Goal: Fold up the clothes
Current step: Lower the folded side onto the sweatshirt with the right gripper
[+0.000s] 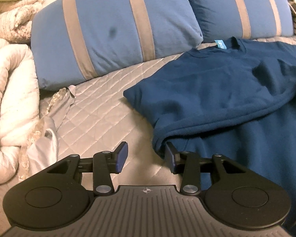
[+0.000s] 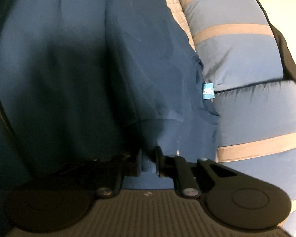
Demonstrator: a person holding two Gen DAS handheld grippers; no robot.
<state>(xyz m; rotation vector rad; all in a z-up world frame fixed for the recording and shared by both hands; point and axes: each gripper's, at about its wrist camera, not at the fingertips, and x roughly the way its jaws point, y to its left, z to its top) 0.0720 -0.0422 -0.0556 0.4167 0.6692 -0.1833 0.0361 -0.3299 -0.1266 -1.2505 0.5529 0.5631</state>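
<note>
A navy shirt [image 1: 217, 90] is spread on the quilted bed [image 1: 100, 106] by striped pillows [image 1: 112, 31], its right side cut off, while the left hand-held gripper [image 1: 147, 155] is held spread at its edge and the right hand-held gripper [image 2: 148, 163], half lost in shadow, is pinched on shirt fabric.

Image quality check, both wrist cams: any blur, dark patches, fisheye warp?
Left wrist: evenly lit, sharp, fisheye bends the pillows. Right wrist: softer, a dark shadow covers the shirt and the left side of the right gripper.
</note>
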